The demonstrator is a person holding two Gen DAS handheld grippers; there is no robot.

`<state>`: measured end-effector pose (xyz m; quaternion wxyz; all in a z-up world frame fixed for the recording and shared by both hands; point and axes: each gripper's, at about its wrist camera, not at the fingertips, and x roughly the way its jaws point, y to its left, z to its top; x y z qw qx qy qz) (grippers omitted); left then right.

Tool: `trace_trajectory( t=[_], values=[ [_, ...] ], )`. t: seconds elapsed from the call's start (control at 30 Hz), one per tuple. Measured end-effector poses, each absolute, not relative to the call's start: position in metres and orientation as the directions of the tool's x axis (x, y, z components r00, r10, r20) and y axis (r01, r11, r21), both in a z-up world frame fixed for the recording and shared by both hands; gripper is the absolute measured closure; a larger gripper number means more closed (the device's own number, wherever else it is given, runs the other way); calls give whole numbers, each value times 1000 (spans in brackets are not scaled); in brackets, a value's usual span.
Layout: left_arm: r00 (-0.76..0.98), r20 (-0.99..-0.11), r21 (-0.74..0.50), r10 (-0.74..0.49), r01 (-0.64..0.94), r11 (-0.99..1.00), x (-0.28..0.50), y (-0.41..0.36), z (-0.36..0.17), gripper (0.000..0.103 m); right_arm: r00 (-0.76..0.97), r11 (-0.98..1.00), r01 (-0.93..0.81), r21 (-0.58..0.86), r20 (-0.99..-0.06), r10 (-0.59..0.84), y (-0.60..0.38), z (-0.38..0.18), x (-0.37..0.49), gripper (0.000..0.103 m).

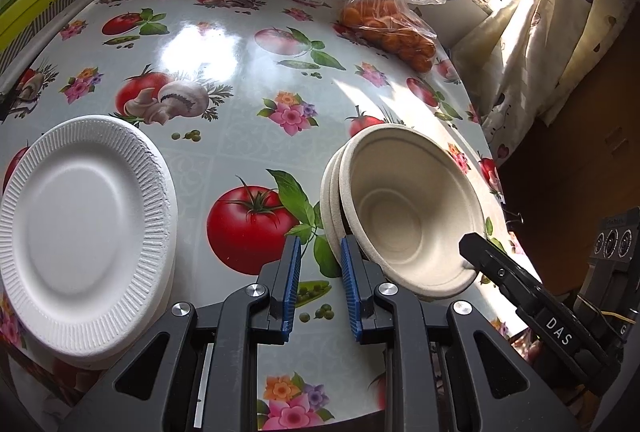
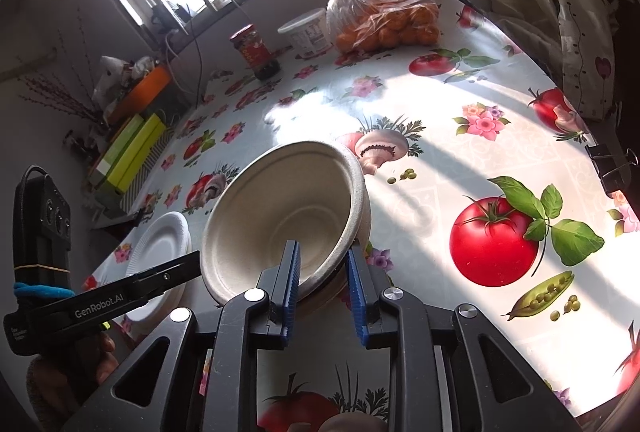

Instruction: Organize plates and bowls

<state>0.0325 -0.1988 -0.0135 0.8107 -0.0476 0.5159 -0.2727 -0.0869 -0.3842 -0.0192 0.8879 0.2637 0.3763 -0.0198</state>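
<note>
Between right claw (image 2: 323, 274) fingers: tilted bowl (image 2: 288, 216) rim.

A home dining spot: table (image 1: 240, 31) under fruit-print oilcloth, curtain (image 1: 560, 11).

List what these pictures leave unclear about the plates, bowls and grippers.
- Bowl count: left wrist view, tilted top bowl covers the stack.
- Plate count: left wrist view, top plate hides those beneath.
- Grip of the right gripper on the rim: right wrist view, its pad hides contact.
</note>
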Motion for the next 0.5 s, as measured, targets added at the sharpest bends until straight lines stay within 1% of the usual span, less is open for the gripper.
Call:
trace_trajectory(
  t=[0.03,0.07,0.13,0.5],
  values=[
    [320,-811,-357,-490,393,847,33,-199,-14,82,715,862,232,450,-680,162,-384,-19,-87,75],
    [320,-812,-355,-488,391,849,33,-199,-14,82,715,866,230,444,-681,159,-383,-18,-86,71],
    [322,-816,-349,-481,388,853,34,-198,-15,82,710,874,239,423,-690,140,-381,-18,-86,59],
    [321,-813,-356,-486,388,850,34,-196,-15,82,705,870,254,423,-697,133,-381,-23,-86,58]
  ],
)
